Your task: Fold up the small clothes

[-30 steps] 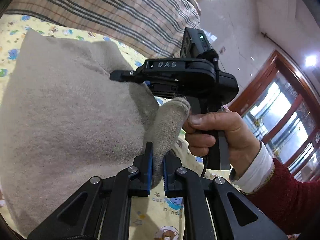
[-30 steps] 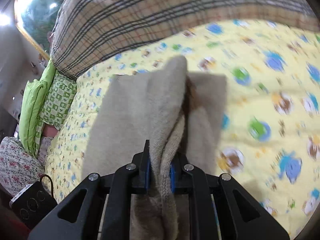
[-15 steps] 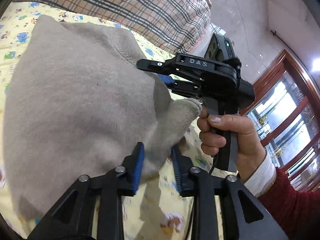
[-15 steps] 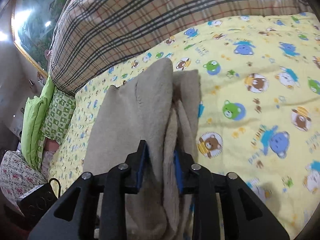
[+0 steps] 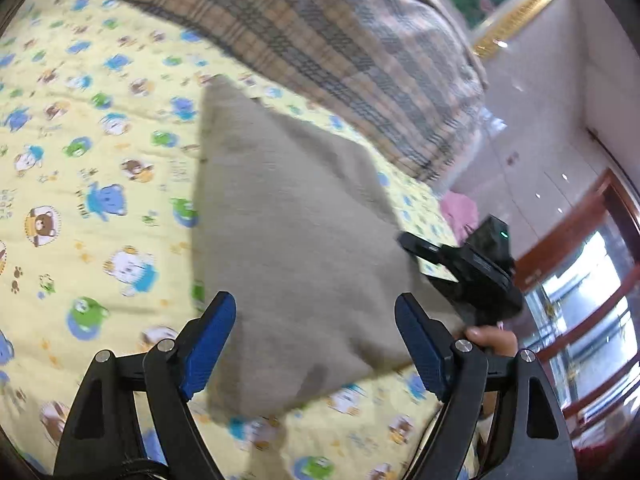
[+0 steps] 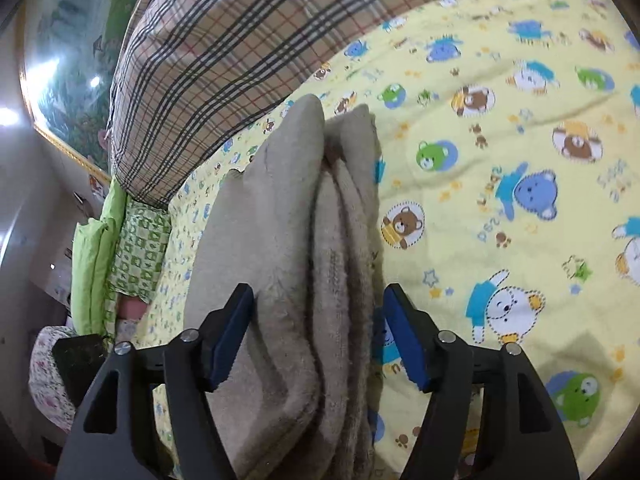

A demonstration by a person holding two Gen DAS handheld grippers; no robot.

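In the left wrist view, the yellow cartoon-print bedsheet [image 5: 92, 184] fills the left side, dotted with bears and frogs. Right of it the beige garment [image 5: 296, 248] lies folded on the bed, its near corner reaching down between the left claw's blue pads. The left claw [image 5: 316, 344] has just been opening and now stands spread wide, both pads clear of the cloth, gripping nothing. Beyond the garment, at the far side, runs a plaid quilt [image 5: 340, 52]. Further right the right claw [image 5: 416, 248] pokes in at the garment's right edge, with a hand [image 5: 490, 340] on its grip just below; a pink cloth [image 5: 460, 210] lies past it near the bed's edge.

In the right wrist view, a green pillow [image 6: 94, 268] sits far left beside the plaid quilt [image 6: 224, 48]. The beige garment [image 6: 288, 264] runs up the middle as a stack of thick folded layers, edge on. The right claw [image 6: 318, 332] has just been opening too: its pads stand apart on either side of the stack, the left pad just beside the cloth, the right one clear of it, not pinching. The bedsheet [image 6: 500, 168] spreads away to the right.
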